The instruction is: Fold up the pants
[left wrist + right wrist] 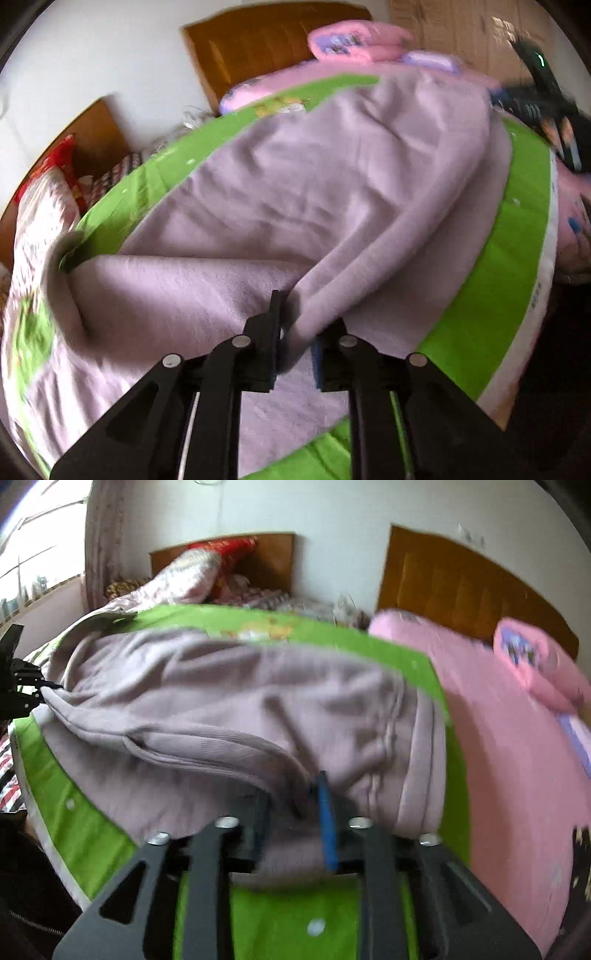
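Both hand-held grippers (299, 332) (295, 812) amid pants (295, 177)

A bed (509, 775) with a pink sheet carries a green mat (280, 915) on its near part, the lilac pants (229, 701) rumpled across the mat, and a pink pillow (535, 664) at the far right

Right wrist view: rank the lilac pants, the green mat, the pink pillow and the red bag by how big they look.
1. Lilac pants, filling the middle.
2. Green mat; largely covered by the pants, so its rank against them is unsure.
3. Pink pillow.
4. Red bag; it lies farthest back, so may only look smallest.
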`<move>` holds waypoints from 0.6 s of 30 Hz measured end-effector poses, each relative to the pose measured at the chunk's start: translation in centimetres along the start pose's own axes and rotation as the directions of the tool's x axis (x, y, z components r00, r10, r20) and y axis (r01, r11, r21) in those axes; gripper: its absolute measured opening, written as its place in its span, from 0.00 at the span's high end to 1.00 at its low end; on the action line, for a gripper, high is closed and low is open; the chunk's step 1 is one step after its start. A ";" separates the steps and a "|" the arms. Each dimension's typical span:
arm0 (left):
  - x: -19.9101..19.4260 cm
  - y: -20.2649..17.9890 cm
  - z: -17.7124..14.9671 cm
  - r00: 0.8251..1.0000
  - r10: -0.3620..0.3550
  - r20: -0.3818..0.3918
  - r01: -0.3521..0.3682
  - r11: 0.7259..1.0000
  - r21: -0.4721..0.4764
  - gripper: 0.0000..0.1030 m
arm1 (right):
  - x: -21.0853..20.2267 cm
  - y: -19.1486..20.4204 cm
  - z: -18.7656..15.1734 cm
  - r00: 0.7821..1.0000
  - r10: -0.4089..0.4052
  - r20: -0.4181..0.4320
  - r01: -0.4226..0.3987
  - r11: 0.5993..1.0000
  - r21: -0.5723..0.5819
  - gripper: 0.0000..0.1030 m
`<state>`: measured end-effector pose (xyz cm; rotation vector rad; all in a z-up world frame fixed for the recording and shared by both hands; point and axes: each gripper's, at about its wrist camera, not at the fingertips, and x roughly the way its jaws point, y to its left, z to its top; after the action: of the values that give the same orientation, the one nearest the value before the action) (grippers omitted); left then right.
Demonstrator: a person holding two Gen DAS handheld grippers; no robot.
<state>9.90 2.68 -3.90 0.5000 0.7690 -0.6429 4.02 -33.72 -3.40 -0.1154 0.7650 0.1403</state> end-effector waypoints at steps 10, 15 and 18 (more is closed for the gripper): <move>-7.3 6.3 -5.1 0.943 -0.100 0.318 0.288 0.726 -0.624 0.09 | -2.9 -3.4 -3.4 0.950 0.220 0.224 -0.306 0.808 0.504 0.39; -7.2 6.7 -6.4 0.931 -0.080 0.356 0.325 0.623 -0.712 0.10 | 1.1 -4.2 -4.1 0.945 0.256 0.206 -0.326 0.653 0.684 0.39; -7.0 6.5 -6.4 0.943 -0.083 0.322 0.299 0.638 -0.710 0.09 | 2.2 -5.4 -4.0 0.932 0.248 0.264 -0.361 0.582 0.729 0.39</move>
<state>7.47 13.64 -1.34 -0.4501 0.7665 -0.5103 3.77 -39.47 -7.49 0.8623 0.6465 0.1367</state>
